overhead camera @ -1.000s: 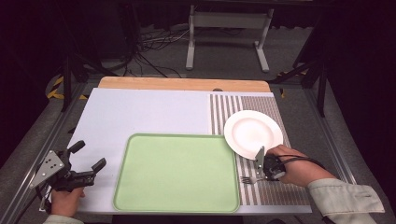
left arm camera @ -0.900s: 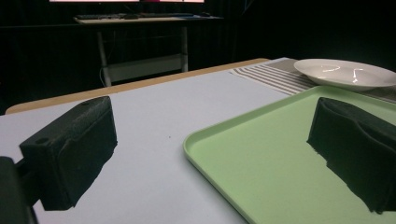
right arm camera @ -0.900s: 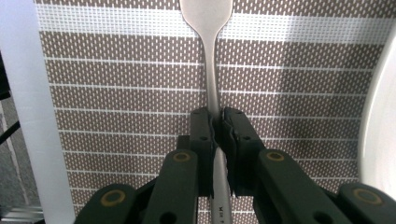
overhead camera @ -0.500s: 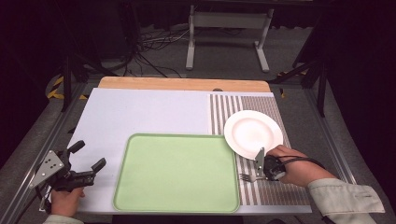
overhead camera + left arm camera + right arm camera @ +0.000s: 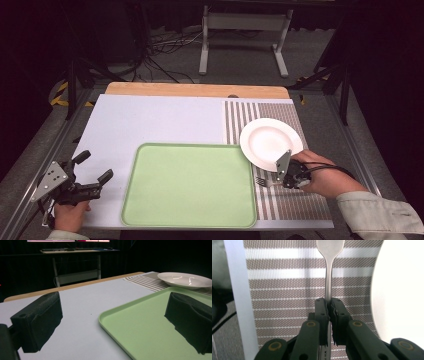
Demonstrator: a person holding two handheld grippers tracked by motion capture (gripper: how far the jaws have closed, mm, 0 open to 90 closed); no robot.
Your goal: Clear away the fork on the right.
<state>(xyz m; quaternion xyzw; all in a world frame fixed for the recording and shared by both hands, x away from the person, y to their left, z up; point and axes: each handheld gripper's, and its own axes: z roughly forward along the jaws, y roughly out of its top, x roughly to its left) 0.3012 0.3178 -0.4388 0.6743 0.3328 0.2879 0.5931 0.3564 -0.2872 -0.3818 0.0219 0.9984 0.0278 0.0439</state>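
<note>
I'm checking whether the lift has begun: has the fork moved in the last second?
No. In the high view the fork lies at the same spot on the striped mat, just below the plate, clamped in the right gripper.

Overhead light fell evenly on the counter (image 5: 150, 125); the surrounding room was dark. The plate (image 5: 185, 280) showed small white glare streaks in the left gripper view. Near jaws were soft-focused and shadowed. The high view was slightly grainy, with faint shadows.
</note>
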